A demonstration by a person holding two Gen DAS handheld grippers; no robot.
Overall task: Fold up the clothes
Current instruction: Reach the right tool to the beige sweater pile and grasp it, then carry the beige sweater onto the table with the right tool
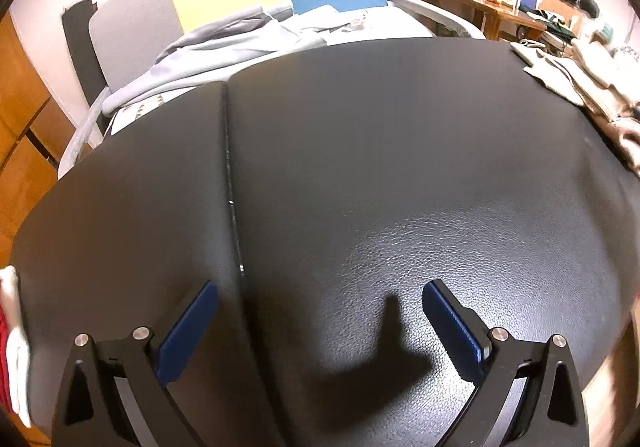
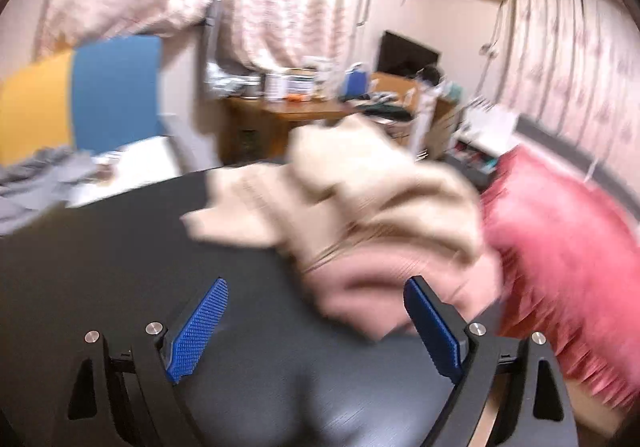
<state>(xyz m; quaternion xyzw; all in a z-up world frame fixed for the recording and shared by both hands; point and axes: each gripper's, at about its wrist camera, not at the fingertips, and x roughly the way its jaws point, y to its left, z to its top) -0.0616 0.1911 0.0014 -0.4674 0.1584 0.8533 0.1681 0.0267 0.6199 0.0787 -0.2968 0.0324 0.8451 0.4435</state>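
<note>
Black table [image 1: 400, 135], cream garment [image 2: 360, 187], empty tools

Lived-in bedroom: curtains [image 2: 568, 59], cluttered desk [image 2: 304, 115]

Right view motion-blurred: cream garment [image 2: 340, 191] shape unclear, perhaps atop pink garment [image 2: 384, 287].

Black leather-look table [image 1: 360, 151] with a seam, cream garment [image 2: 340, 203] and pink garment [image 2: 380, 287] heaped at its right
</note>
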